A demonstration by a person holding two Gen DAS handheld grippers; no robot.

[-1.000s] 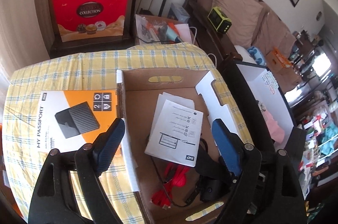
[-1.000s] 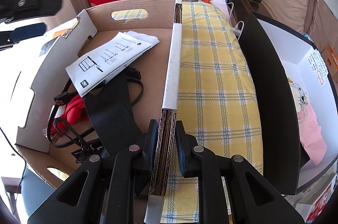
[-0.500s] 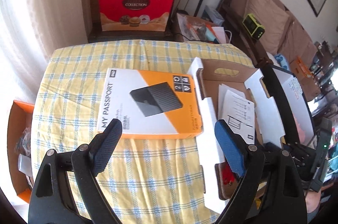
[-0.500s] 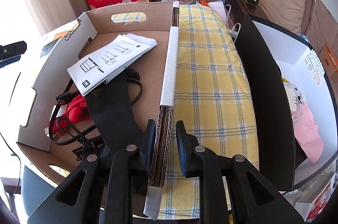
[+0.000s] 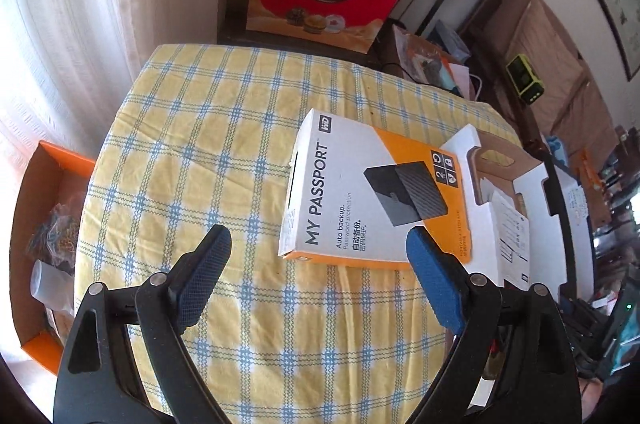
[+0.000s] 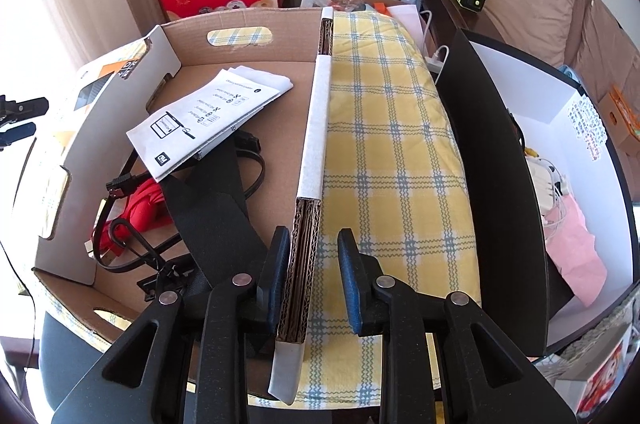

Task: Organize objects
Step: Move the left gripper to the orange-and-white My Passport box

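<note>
Cardboard box (image 6: 240,24) wall between opening jaws, cables half hidden under leaflet (image 6: 208,116)

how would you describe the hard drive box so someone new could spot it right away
Start at the table with the yellow checked cloth. Beside the open cardboard tray on it lies a flat retail box, the hard drive box. It is the only white and orange thing there, printed MY PASSPORT with a black drive pictured.

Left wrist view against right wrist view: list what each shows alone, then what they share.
Only the left wrist view: the whole My Passport box lying on the cloth, and an orange bin beside the table.

Only the right wrist view: red and black cables, a black strap, and the right tongs opening astride the carton's wall.

Both: the cardboard carton, the leaflet, the checked tablecloth.
</note>
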